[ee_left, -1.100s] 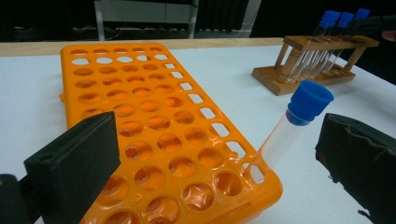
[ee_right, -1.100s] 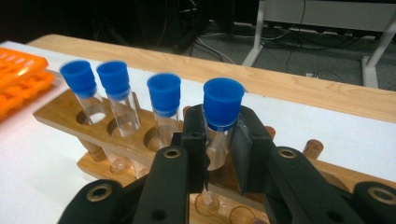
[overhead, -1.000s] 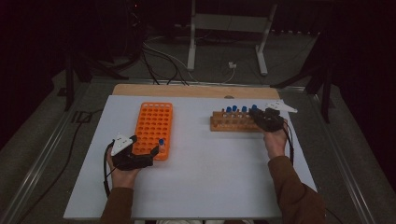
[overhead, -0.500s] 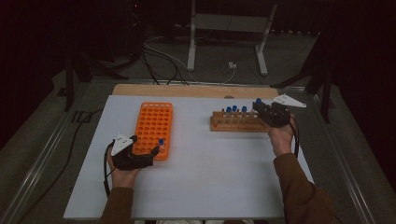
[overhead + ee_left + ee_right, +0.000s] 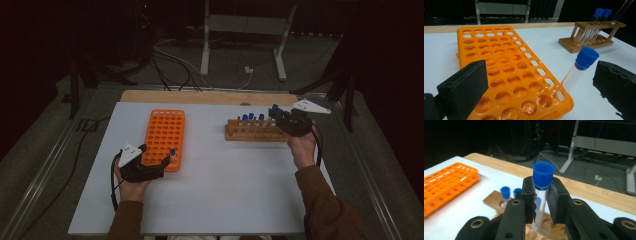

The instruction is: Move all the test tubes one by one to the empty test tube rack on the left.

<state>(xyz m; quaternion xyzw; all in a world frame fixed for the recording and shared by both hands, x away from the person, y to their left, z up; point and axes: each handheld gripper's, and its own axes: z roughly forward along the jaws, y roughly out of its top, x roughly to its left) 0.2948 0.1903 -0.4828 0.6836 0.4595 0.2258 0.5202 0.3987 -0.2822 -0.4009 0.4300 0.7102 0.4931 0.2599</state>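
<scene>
1. So far, judging by how things lie, a transfer of capped tubes from the wooden rack (image 5: 256, 131) to the orange rack (image 5: 164, 138) is barely begun: one tube (image 5: 576, 72) stands in a near corner hole of the orange rack, and every other hole I can see there is bare.
2. Still to go, as I read it: a few blue-capped tubes (image 5: 251, 118) stand in the wooden rack at the right of the table (image 5: 225, 190), plus the one now held.
3. The right claw (image 5: 280, 116) is closed on a clear tube (image 5: 539, 202) with a blue cap, gripping it upright just under the cap. It sits above the right end of the wooden rack; whether the tube's foot has cleared its hole I cannot tell.
4. The left claw (image 5: 159, 161) rests at the near end of the orange rack with its jaws wide apart. The standing tube leans between them, and neither pad touches it.
5. Materials: the orange rack is glossy moulded plastic, a flat block pierced by a grid of round holes with small slots along its edge.
6. The wooden rack is turned, varnished timber: two rails on small posts.
7. The tubes are thin, clear and round-bottomed, and their caps are matte blue and flared.
8. The claw pads look like soft black foam, and the table top is smooth and white.
</scene>
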